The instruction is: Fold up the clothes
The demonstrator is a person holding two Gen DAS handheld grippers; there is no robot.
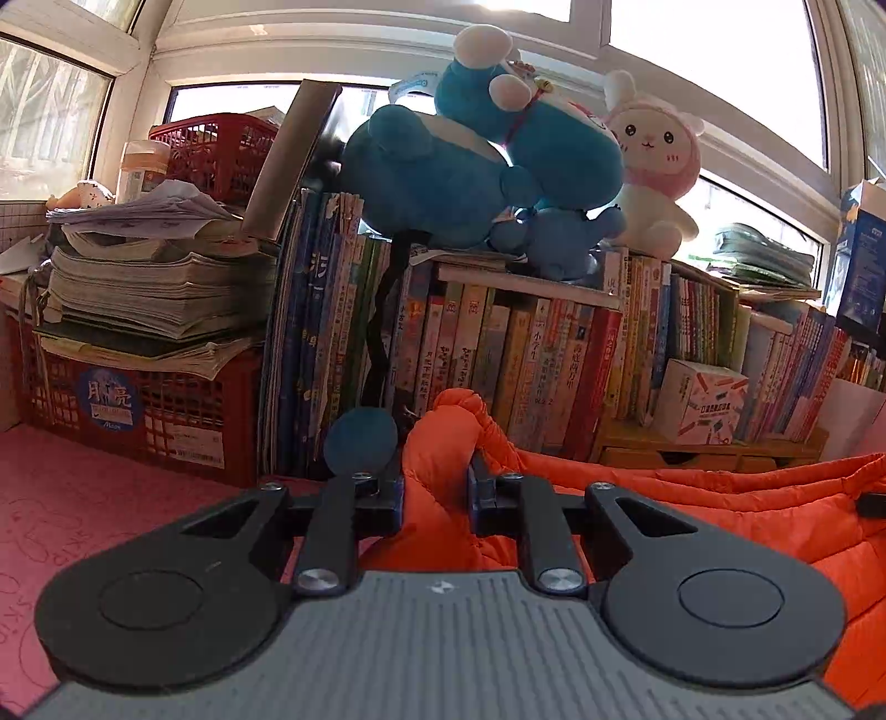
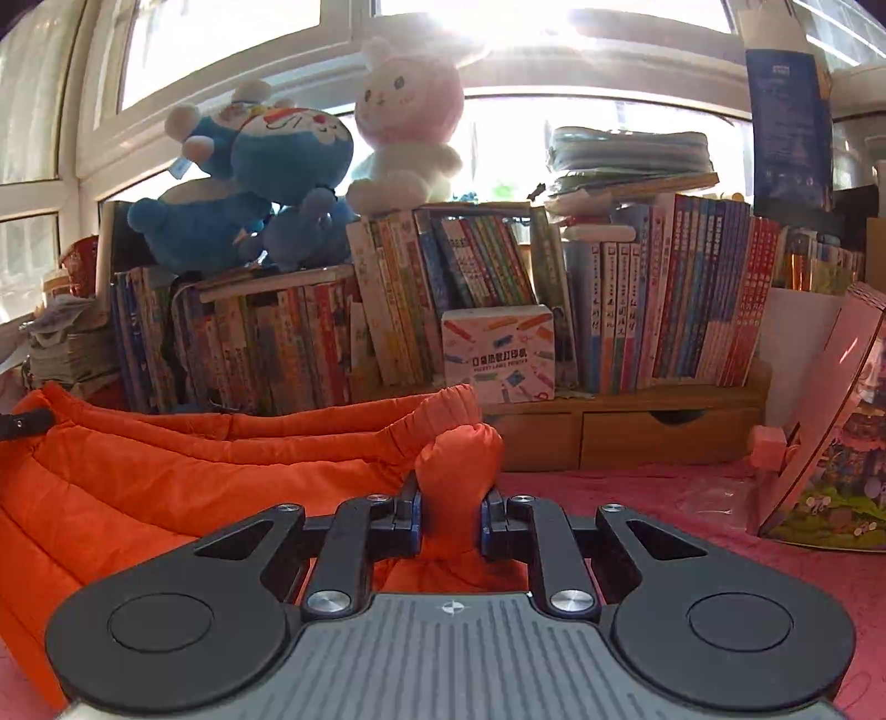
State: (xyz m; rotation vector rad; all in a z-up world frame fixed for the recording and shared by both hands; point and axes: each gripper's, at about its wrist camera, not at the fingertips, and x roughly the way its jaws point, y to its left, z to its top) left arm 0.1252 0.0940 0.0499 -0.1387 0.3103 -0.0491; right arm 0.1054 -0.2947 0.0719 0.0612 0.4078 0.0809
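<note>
the left gripper (image 1: pixel 436 498) was closed on a bunched fold of the orange quilted puffy garment (image 1: pixel 692 515), its black fingers with blue pads (image 1: pixel 394 498) pressing the padded cloth from both sides. the right gripper (image 2: pixel 449 518) was likewise clamped on a rounded lump of the same orange garment (image 2: pixel 166 476), which bulged up between its fingers. the garment lay spread on the pink patterned table cover (image 2: pixel 637 498), stretching from one gripper to the other, with its gathered elastic hem running along the far edge.

just behind the garment stood a low wooden drawer unit (image 2: pixel 637 432), and on it a small white box printed with coloured pencils (image 2: pixel 498 354); its chinese label was too blurred to read for sure. right of the garment leaned a pink cardboard box with cartoon artwork (image 2: pixel 819 443). left of the garment, in the left wrist view, sat a red plastic crate (image 1: pixel 138 410) bearing a round blue sticker with two chinese characters, and on the crate a thick stack of papers (image 1: pixel 160 288).

behind the garment ran a long row of upright children's books (image 1: pixel 526 354), their spines in chinese and too small to read. on top of the books lay blue plush toys (image 1: pixel 476 166) and a white and pink plush rabbit (image 1: pixel 653 160). beyond them were the bright windows (image 2: pixel 554 33).
</note>
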